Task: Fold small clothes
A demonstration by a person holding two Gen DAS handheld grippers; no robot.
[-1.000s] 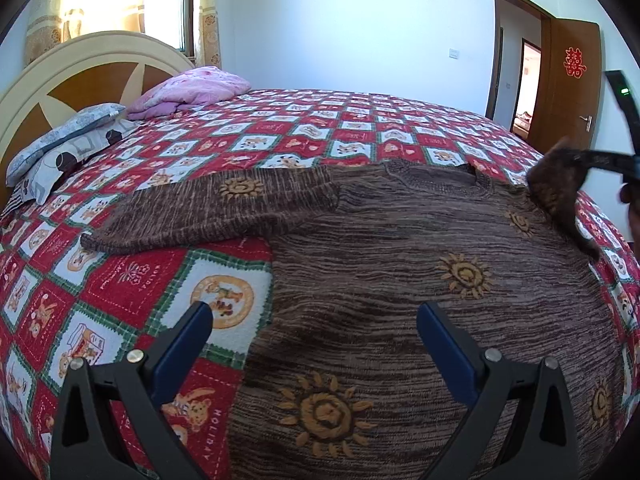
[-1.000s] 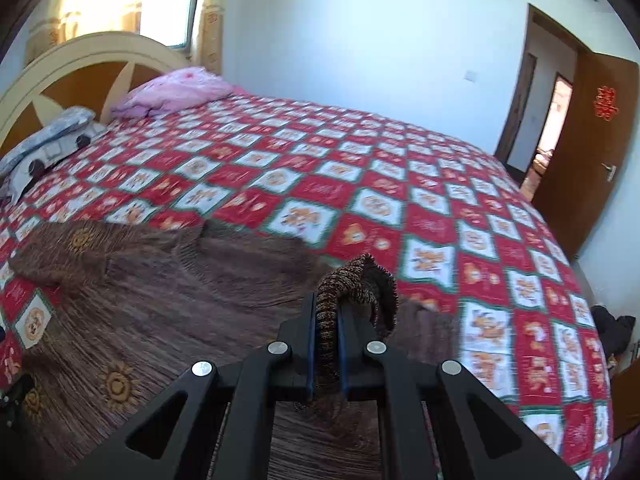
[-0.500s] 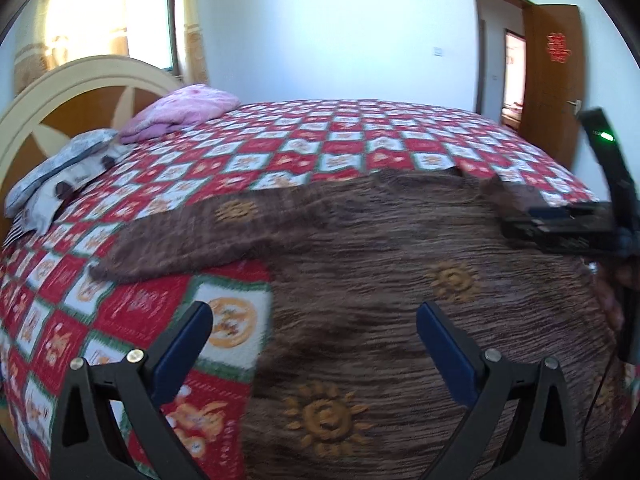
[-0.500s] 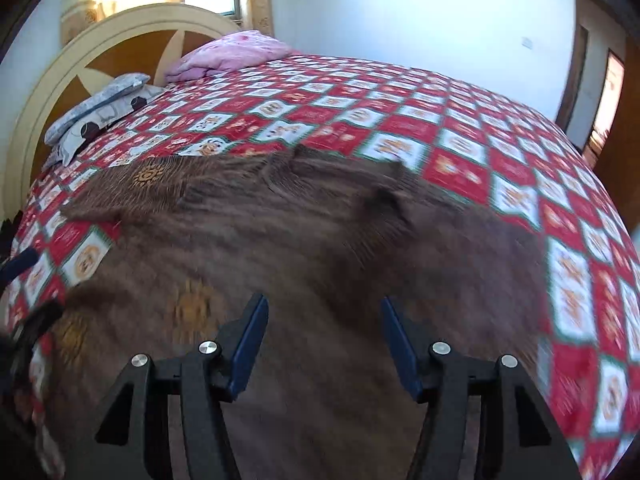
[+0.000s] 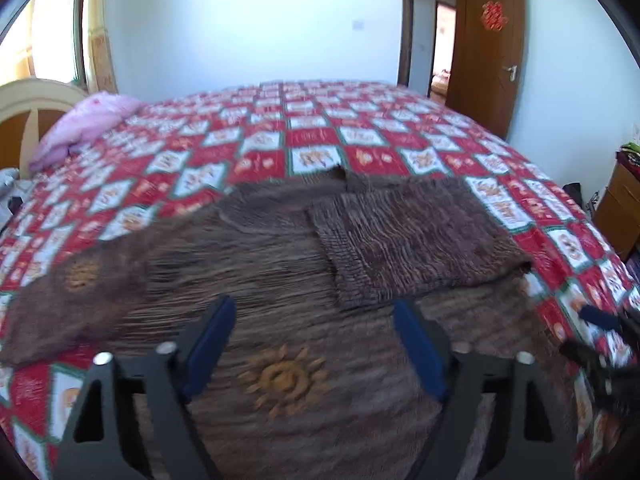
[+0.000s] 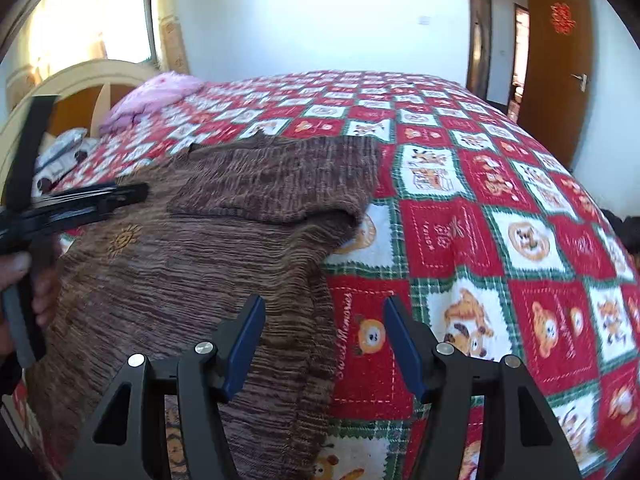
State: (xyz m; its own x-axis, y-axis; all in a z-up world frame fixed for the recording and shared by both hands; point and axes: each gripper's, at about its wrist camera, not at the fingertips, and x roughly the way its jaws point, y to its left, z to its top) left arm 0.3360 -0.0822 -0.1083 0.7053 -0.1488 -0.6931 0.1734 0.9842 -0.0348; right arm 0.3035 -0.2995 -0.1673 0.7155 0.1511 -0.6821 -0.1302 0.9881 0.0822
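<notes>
A brown knit sweater [image 5: 248,276] with orange sun motifs lies flat on the bed. Its right sleeve [image 5: 412,240] is folded inward across the chest; its left sleeve [image 5: 76,292] stretches out to the left. My left gripper [image 5: 314,340] is open and empty, just above the sweater's lower body. My right gripper [image 6: 324,340] is open and empty over the sweater's right edge [image 6: 316,280]; the folded sleeve [image 6: 276,184] lies ahead of it. The left gripper also shows in the right wrist view [image 6: 80,204], and the right gripper at the left wrist view's right edge [image 5: 600,332].
The bed carries a red, white and green patchwork quilt [image 6: 500,208]. A pink blanket [image 5: 88,124] and a cream headboard [image 6: 80,80] are at the far left. A wooden door [image 5: 492,52] stands open on the right, a wooden cabinet [image 5: 620,208] beside the bed.
My right gripper carried the right sleeve inward over the chest, opened and let it go, then drew back to the right edge. My left gripper stayed open and turned right.
</notes>
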